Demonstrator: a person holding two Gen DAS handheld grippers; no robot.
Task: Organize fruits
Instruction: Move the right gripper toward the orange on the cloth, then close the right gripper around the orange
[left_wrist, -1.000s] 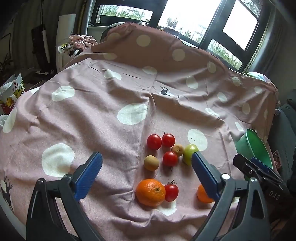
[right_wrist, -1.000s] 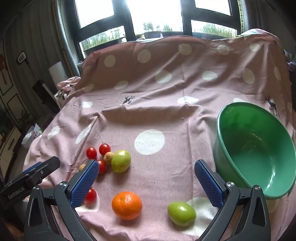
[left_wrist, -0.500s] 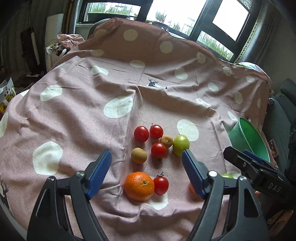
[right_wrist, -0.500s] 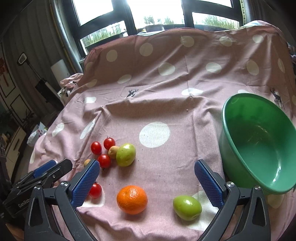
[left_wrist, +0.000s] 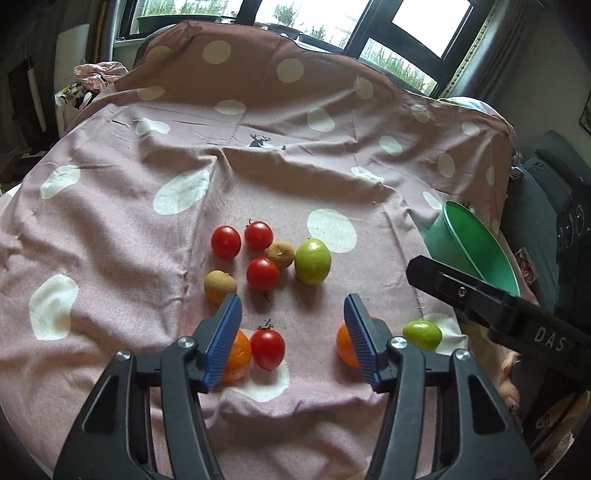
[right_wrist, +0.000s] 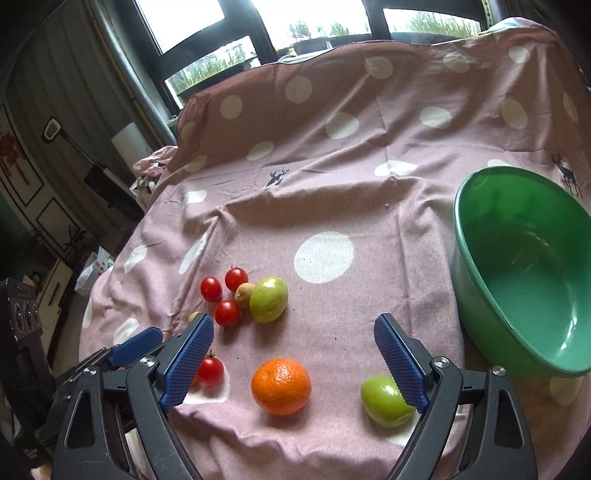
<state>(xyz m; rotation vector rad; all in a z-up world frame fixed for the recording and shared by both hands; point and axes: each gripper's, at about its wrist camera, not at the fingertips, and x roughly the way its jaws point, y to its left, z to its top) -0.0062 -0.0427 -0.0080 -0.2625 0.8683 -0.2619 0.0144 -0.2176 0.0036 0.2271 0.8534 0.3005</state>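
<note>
On the pink dotted cloth (left_wrist: 110, 229) lie several fruits. My left gripper (left_wrist: 291, 314) hovers low over them, its jaws closing, with a red tomato (left_wrist: 267, 349) lying free between them. An orange (left_wrist: 238, 356) peeks from behind its left finger and a second orange (left_wrist: 343, 345) from behind its right one. My right gripper (right_wrist: 293, 328) is closing too, and that second orange (right_wrist: 281, 386) sits untouched between its fingers. A green fruit (right_wrist: 382, 400) is partly hidden by the right finger. The green bowl (right_wrist: 461, 229) stands empty at the right.
Farther back is a cluster of three tomatoes (left_wrist: 262, 274), two brown fruits (left_wrist: 280, 254) and a green fruit (left_wrist: 312, 261). The two grippers are close side by side; the left one's blue pad (right_wrist: 136, 349) shows in the right wrist view. The cloth drops off near the front edge.
My left gripper moved forward and down toward the front fruits and its jaws narrowed markedly around the tomato. The right gripper's jaws narrowed slightly; it stayed in place.
</note>
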